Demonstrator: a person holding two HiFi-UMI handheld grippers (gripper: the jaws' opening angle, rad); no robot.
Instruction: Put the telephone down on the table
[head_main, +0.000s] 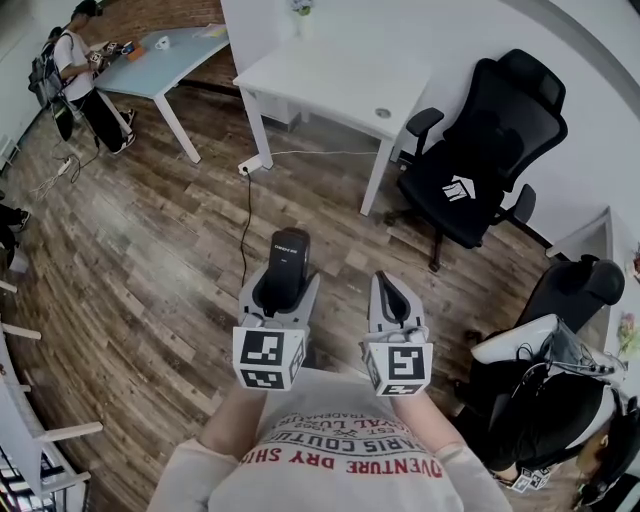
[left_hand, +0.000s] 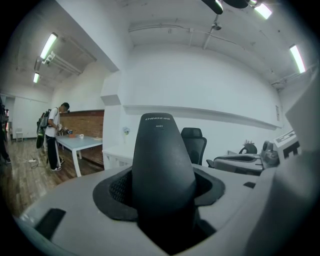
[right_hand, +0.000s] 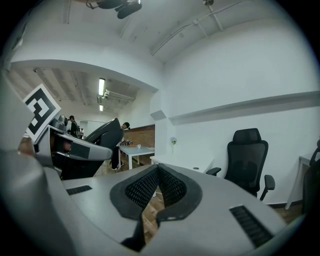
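The left gripper (head_main: 284, 290) has its jaws set wide and pressed on the black telephone (head_main: 289, 256), which sticks out past the jaw tips, in the air over the wooden floor (head_main: 150, 250). The right gripper (head_main: 392, 298), just beside it, has its jaws together with nothing between them. The white table (head_main: 330, 80) stands well apart ahead, with a black office chair (head_main: 480, 160) near its right end.

Telephone (head_main: 289, 262) in left gripper (head_main: 285, 288); table (head_main: 330, 85) ahead, chair (head_main: 480, 170) to its right.

Office: white table (head_main: 330, 80), black swivel chairs (head_main: 480, 170), wood-plank floor (head_main: 150, 260).
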